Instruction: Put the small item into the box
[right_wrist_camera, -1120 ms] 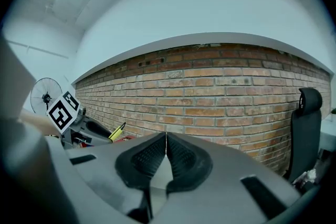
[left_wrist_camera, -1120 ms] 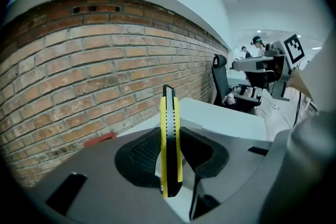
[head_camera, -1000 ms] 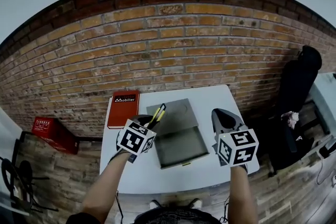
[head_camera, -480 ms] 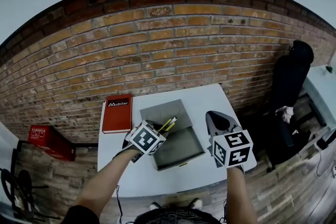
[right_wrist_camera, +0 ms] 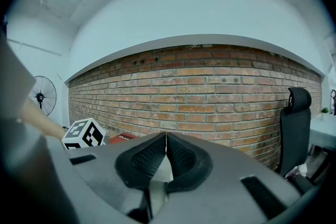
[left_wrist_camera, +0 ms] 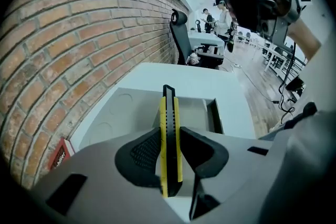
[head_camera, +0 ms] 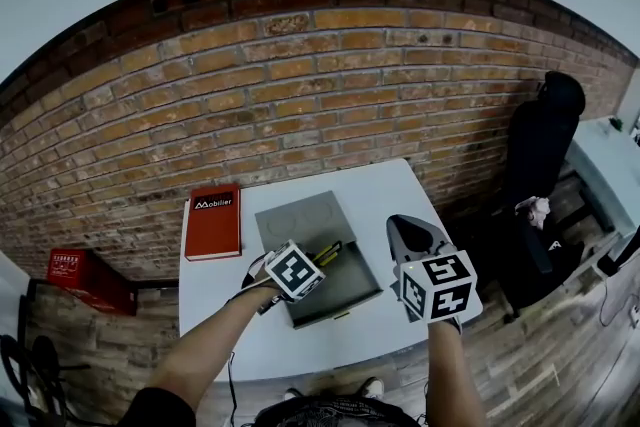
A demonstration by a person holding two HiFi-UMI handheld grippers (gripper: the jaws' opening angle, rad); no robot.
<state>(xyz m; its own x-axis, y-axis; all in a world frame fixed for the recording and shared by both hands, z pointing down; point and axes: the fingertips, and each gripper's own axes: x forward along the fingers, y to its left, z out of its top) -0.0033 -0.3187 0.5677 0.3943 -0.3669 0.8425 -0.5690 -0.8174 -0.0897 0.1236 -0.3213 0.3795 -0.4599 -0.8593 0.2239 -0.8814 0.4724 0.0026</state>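
A yellow-and-black utility knife (left_wrist_camera: 169,134) stands on edge between the pads of my left gripper (left_wrist_camera: 170,152), which is shut on it. In the head view the knife (head_camera: 329,253) and the left gripper (head_camera: 318,258) hang over the open grey box (head_camera: 350,287), whose lid (head_camera: 300,218) lies flat behind it. The left gripper view shows the box's tray (left_wrist_camera: 197,113) just beyond the knife tip. My right gripper (head_camera: 405,230) hovers to the right of the box, jaws shut with nothing between them (right_wrist_camera: 166,136).
The box rests on a small white table (head_camera: 400,190) against a brick wall. A red book (head_camera: 212,222) lies at the table's left. A red crate (head_camera: 70,267) sits on the floor at left, a black chair (head_camera: 535,145) at right.
My left gripper has carried the knife rightward and lower, from the box's left edge to over its tray. The right gripper has stayed about where it was.
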